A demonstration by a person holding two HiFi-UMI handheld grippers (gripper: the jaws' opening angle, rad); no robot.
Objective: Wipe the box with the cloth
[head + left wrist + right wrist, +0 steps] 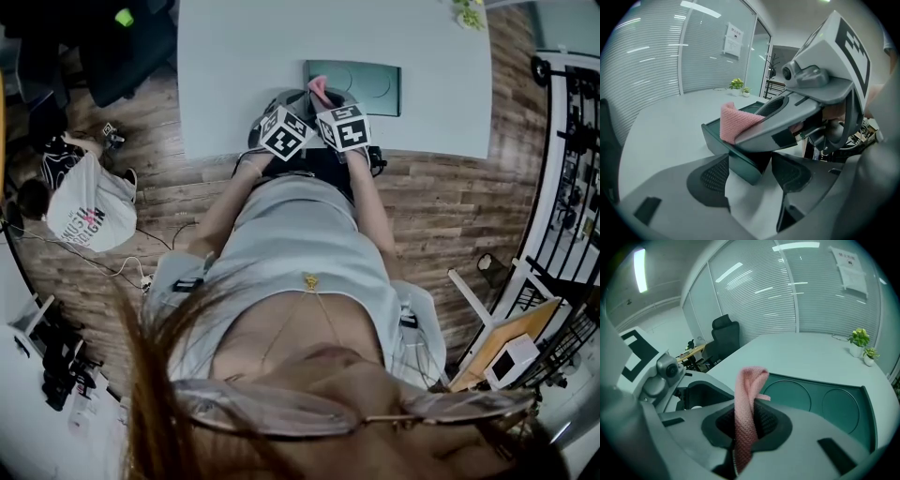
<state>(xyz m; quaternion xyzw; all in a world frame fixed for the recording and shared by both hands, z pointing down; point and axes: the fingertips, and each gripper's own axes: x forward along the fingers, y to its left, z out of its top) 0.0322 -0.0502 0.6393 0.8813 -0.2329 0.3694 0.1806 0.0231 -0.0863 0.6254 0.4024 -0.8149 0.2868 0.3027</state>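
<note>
**Position.** The box, a shallow dark green tray with two round recesses, lies on the white table directly ahead of both grippers. The cloth, pink and knitted, stands up as a folded strip from the right gripper, whose jaws are clamped on it. The free end of the cloth sits just above the near wall of the box. The left gripper has its jaws spread, with the near corner of the box between the two pads. I judge that the pads bracket the corner rather than clamp it, though the oblique angle does not let me rule out contact at the left pad.

**Hazards.**
1. If the box is unclamped, wiping pressure may push it across the smooth table, away from the left gripper.
2. Only a narrow strip of cloth projects, so a steep approach could put the jaw tips on the box instead of the fabric.
3. The right gripper sits just above the left, and a wide stroke could knock them together.

**View coverage.** Only the right gripper view shows the recesses and the grip on the cloth. Only the left gripper view shows the corner between the pads. The head view shows the two marker cubes side by side and the box near the table edge, but it hides both sets of jaws.
</note>
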